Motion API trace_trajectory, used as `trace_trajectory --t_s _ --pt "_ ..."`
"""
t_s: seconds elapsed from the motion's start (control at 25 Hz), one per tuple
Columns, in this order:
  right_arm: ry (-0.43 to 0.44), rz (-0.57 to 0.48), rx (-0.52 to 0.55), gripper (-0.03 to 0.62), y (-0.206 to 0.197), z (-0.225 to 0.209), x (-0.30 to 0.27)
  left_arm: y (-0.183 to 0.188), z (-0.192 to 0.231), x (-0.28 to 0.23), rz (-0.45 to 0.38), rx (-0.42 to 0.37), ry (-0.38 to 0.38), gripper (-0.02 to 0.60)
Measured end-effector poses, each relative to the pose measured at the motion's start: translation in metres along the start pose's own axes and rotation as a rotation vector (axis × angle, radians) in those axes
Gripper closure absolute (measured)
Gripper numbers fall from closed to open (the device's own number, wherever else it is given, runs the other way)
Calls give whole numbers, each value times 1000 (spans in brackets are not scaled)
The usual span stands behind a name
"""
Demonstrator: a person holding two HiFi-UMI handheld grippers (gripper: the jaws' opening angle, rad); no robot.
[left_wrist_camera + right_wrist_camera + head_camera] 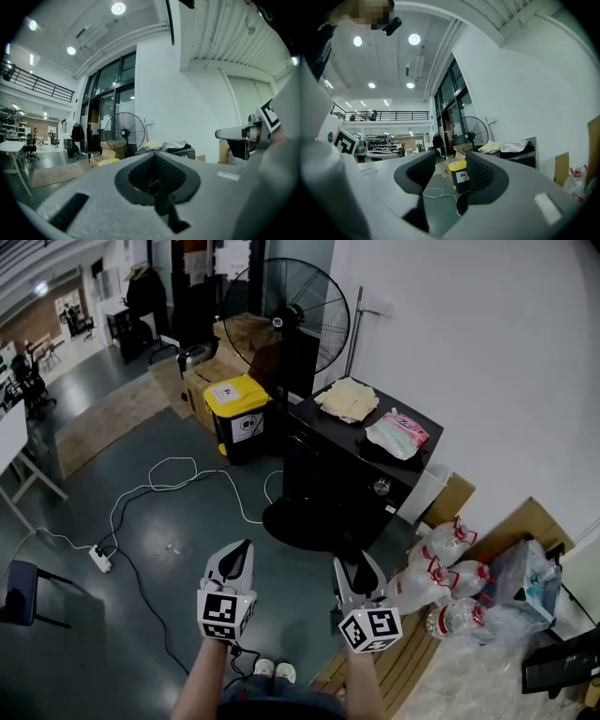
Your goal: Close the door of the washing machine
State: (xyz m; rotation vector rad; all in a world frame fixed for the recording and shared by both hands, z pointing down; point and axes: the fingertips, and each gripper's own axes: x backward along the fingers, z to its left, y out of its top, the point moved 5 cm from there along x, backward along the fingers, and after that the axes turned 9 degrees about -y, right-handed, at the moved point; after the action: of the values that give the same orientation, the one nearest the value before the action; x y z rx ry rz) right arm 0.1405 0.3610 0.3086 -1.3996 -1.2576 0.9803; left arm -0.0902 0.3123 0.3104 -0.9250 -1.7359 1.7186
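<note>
The black washing machine (pixel 349 468) stands against the white wall with a yellow cloth (pixel 347 397) and a pink-and-white bag (pixel 397 433) on its top. A round dark door (pixel 314 521) stands out low at its front. Both grippers are held side by side well short of it, pointing toward it. My left gripper (pixel 246 546) is shut, its pads pressed together with nothing between them (pixel 155 157). My right gripper (pixel 361 563) is open, and floor shows through the gap between its jaws (pixel 450 165). Neither touches the machine.
A large standing fan (pixel 286 315) and a yellow-lidded bin (pixel 238 414) with cardboard boxes stand left of the machine. A white cable (pixel 178 479) runs across the floor to a power strip (pixel 100 559). Plastic bottles (pixel 452 577) lie on the right. A dark chair (pixel 23 594) is far left.
</note>
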Motion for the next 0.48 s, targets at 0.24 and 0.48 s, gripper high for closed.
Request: trace_trajectory --t_s 0.24,0.48 --pt "34 13 -11 393 -14 -5 -12 -12 3 2 4 19 45 574" --pt "73 34 -12 392 -27 -11 -45 -16 32 -11 -6 27 116 574"
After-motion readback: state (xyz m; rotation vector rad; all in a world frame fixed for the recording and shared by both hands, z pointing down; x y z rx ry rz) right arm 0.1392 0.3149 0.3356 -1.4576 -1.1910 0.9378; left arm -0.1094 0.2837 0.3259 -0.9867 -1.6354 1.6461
